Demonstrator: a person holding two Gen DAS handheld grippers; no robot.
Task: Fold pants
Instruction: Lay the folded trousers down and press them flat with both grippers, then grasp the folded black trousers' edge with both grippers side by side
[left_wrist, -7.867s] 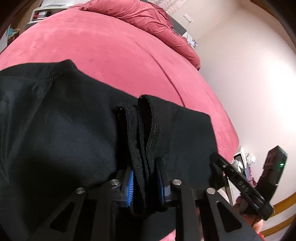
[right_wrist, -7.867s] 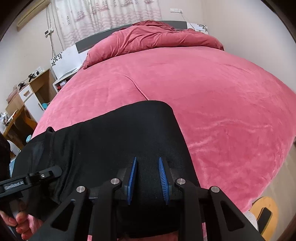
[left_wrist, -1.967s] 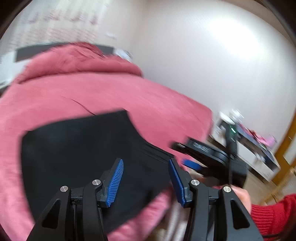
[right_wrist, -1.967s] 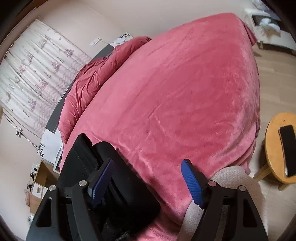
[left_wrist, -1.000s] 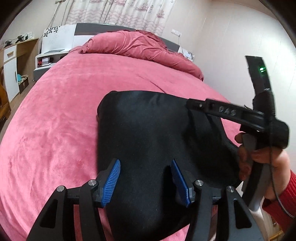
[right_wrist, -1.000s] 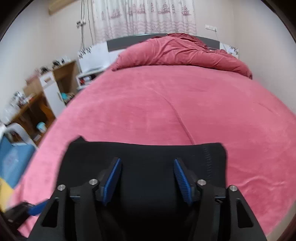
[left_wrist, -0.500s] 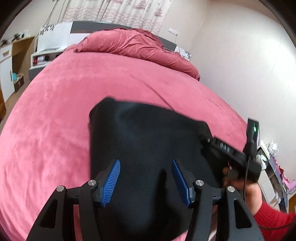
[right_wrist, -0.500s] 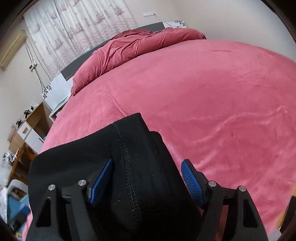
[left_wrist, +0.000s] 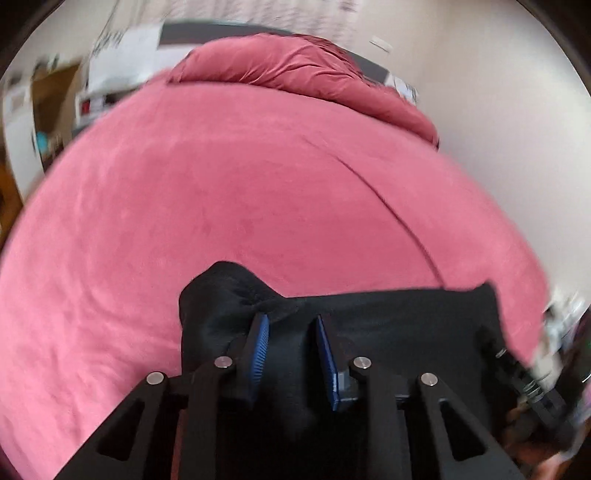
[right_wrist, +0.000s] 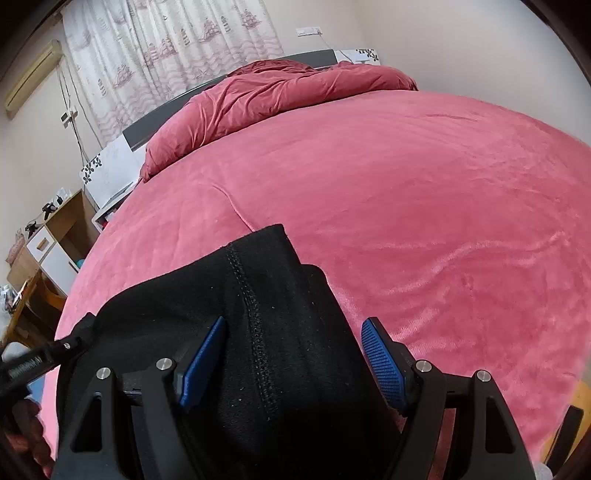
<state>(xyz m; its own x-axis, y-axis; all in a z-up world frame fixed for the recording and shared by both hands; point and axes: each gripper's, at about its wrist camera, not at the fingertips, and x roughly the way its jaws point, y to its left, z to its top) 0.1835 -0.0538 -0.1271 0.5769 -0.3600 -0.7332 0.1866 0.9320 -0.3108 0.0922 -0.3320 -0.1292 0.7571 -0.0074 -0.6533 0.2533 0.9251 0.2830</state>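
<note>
Black pants (right_wrist: 273, 332) are lying folded at the near edge of the pink bedspread (right_wrist: 424, 206), the left gripper (left_wrist: 291, 350) pinching a bunched corner while the right gripper (right_wrist: 291, 354) is straddling the seamed end with jaws spread, probably readying another fold.

My left wrist view smears with motion blur, worst at the edges; my right view is sharp. Soft, even indoor light, strong fisheye bending, dark vignetted corners.
</note>
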